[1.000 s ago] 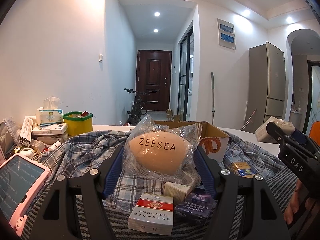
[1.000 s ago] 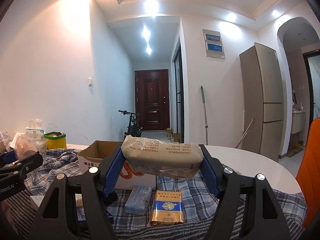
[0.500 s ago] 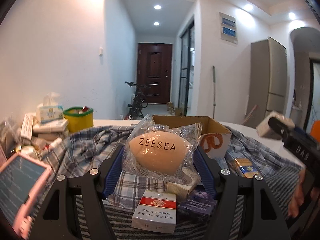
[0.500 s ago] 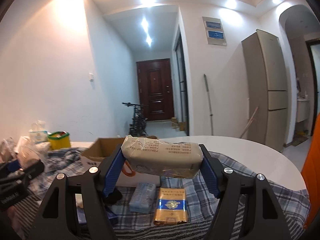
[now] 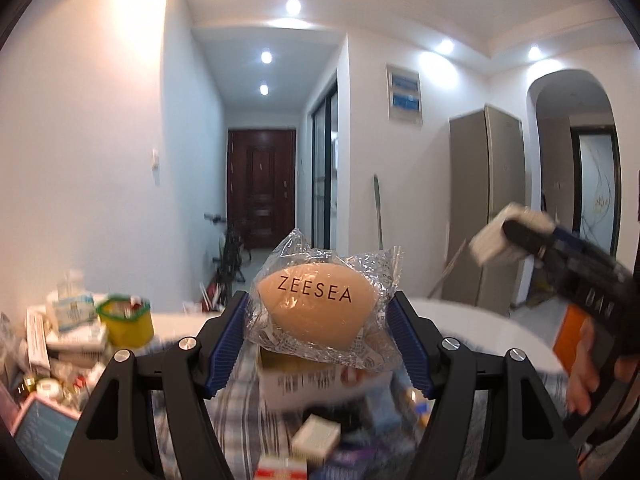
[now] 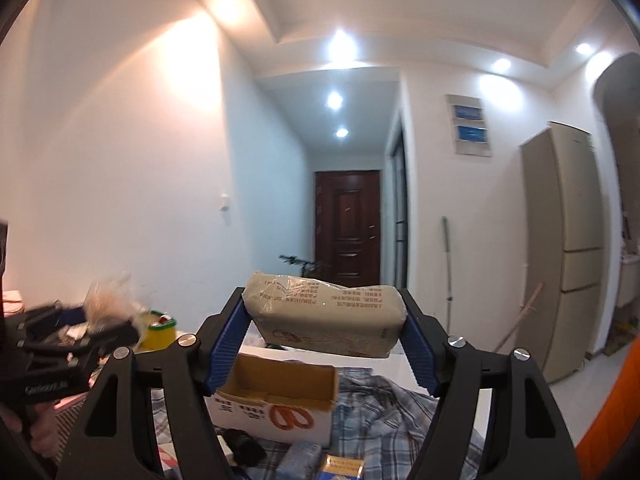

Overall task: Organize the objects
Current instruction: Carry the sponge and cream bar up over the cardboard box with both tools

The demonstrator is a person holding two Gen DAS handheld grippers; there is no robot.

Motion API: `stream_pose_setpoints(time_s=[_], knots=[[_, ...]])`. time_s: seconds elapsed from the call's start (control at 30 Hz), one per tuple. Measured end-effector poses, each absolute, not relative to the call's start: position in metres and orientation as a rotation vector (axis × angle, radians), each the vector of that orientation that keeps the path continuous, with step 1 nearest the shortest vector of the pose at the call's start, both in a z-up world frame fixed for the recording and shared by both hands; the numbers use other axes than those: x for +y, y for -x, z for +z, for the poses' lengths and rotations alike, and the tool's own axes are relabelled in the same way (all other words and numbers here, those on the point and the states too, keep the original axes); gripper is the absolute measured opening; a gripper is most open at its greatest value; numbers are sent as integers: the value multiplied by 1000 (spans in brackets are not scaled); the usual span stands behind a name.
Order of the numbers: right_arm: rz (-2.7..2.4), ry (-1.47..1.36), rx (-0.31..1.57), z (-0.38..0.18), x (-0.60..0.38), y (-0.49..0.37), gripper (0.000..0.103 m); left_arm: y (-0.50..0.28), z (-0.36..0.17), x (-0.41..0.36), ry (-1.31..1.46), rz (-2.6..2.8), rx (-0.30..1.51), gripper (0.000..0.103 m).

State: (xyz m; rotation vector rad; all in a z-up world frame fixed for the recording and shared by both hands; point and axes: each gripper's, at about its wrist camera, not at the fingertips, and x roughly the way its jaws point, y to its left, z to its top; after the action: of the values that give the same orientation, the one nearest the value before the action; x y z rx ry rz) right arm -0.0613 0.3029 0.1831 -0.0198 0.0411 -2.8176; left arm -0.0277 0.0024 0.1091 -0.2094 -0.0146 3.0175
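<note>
Left tool point(image 5: 320, 332) grips the ZEESEA sponge point(image 5: 316, 316), a peach egg shape sealed in crinkled clear plastic, its blue ridged pads pressed to both ends; the sponge hangs in the air above the cardboard box point(image 5: 320, 380). Right tool point(image 6: 326, 336) clamps a beige wrapped block point(image 6: 324, 316) printed with dark text, held level between its pads, above and just behind the open cardboard box with an orange logo point(image 6: 276, 404).

Below both lies a plaid cloth point(image 6: 384, 408) spread over the white table point(image 6: 404, 372). Small packs crowd the cloth near the box: a blue and gold pack point(image 6: 344, 468) and a pale blue one point(image 6: 300, 454) in the right wrist view, a white pack point(image 5: 316, 436) and a red and white one point(image 5: 280, 470) in the left. Off to the left stand a yellow tub with a green rim point(image 5: 126, 320), stacked cartons point(image 5: 72, 328) and a pink tablet point(image 5: 40, 436). The lower part of the left wrist view is blurred.
</note>
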Motion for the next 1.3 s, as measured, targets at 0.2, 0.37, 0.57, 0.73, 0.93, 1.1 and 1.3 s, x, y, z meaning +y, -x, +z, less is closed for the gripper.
stream_pose_setpoints(time_s=[0.2,0.37,0.57,0.73,0.93,1.1,1.3], knots=[[-2762,56,67,230,281,82,70,42,165,10,33,3030,-33,71],[-2786,147,69,255,272,94,70,48,198,-1,-30,2954,-137,71],[-2771,124,-8,265,275,119,70,62,202,-4,-55,2956,-91,71],[-2795,134,-32,251,279,131,70,82,184,-9,-9,2974,-85,71],[-2774,-21,-24,227,271,161,70,115,172,-13,109,2983,-96,71],[-2769,-87,-25,215,272,175,70,130,167,-16,164,3002,-95,71],[-2790,-96,-13,213,274,178,70,143,165,-12,201,3005,-86,71]])
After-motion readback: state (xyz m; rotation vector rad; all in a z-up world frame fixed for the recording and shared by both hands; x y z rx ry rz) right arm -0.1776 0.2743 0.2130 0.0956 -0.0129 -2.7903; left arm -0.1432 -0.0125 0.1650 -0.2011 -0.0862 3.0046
